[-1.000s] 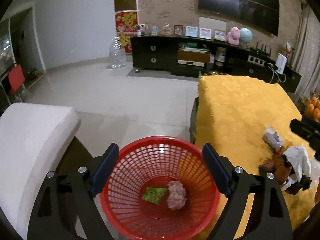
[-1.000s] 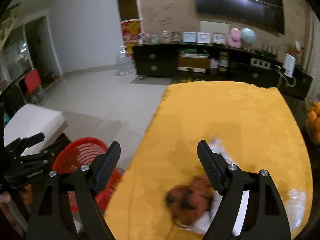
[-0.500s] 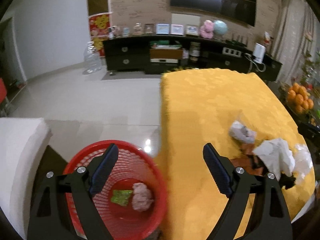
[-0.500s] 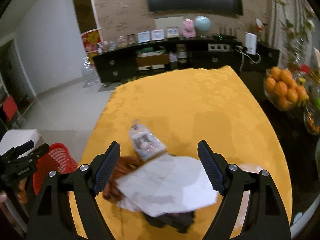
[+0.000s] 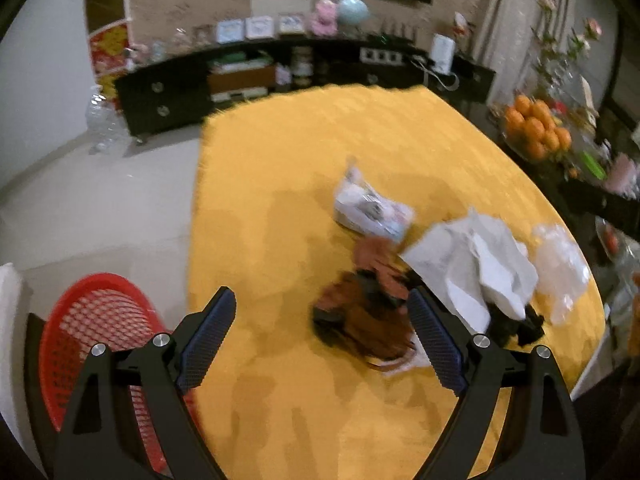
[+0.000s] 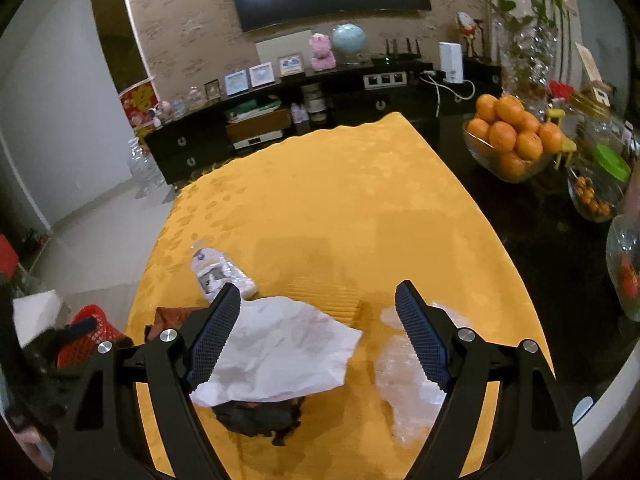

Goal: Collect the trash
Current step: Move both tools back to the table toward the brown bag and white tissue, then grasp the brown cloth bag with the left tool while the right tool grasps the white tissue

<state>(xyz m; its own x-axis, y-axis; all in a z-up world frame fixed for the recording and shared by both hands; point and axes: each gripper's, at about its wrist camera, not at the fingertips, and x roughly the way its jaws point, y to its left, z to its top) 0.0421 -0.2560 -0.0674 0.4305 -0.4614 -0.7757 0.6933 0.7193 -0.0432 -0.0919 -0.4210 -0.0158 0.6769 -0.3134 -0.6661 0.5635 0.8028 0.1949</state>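
Trash lies on the yellow tablecloth [image 5: 304,160] [image 6: 352,200]: a crumpled white paper [image 5: 484,264] [image 6: 288,348], a brown wrapper [image 5: 372,320] [image 6: 168,316], a black scrap [image 6: 256,416], a clear plastic sheet [image 5: 560,268] [image 6: 408,376] and a small printed packet [image 5: 368,208] [image 6: 220,272]. My left gripper [image 5: 320,336] is open above the cloth, the brown wrapper just ahead of its right finger. Over the white paper my right gripper [image 6: 320,332] hangs open, holding nothing. A red basket [image 5: 96,332] [image 6: 92,328] sits low at the table's left.
A glass bowl of oranges [image 6: 512,140] [image 5: 536,128], jars [image 6: 596,184] and a vase stand on the dark surface to the right. A black TV cabinet [image 6: 320,96] lines the far wall. A white seat [image 6: 36,308] is beside the basket.
Both grippers swung right, away from the basket and over the table. The left view went from the basket to the trash pile; the right now sits over the white paper.
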